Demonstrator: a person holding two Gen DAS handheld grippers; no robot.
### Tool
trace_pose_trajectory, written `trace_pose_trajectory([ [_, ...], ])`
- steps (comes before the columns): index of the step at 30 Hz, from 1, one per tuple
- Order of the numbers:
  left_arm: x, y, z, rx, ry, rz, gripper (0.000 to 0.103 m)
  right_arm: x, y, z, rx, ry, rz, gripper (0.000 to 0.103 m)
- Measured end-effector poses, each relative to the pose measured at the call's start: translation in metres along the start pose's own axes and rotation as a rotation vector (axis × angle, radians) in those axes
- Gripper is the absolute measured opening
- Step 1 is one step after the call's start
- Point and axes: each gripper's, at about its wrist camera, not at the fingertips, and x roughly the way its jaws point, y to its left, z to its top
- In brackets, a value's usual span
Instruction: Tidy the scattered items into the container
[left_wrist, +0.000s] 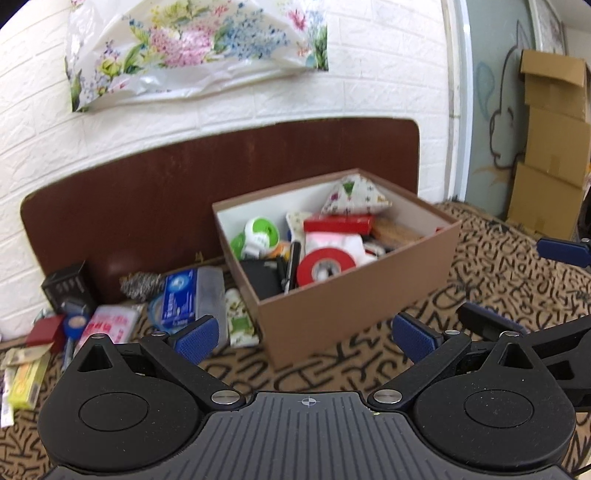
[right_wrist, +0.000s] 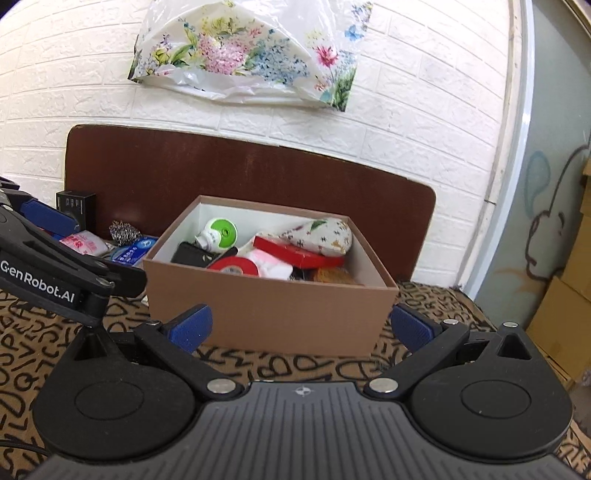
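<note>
Box (left_wrist: 354, 306) approx half full, clutter (left_wrist: 177, 299) left by bed's back-left edge, both claws (left_wrist: 303, 334) (right_wrist: 301, 326) open, empty.

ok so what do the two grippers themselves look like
Both match: the left gripper and right gripper have matte black bodies, ribbed centre plate, round side discs, silver pivot screws and textured blue finger pads. White "GenRobot.AI" lettering marks the left one's side.

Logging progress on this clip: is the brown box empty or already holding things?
Partly filled. The brown box is open-topped and holds red tape, a green-capped bottle and a patterned pouch among other items.
</note>
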Motion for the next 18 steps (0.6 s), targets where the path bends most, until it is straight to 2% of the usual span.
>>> trace_pose_trajectory([
  [18, -0.012, -0.009, -0.010, 0.003, 0.040, -0.019, 0.103, -0.023, -0.001, -0.016, 0.015, -0.001, -0.013, 0.103],
])
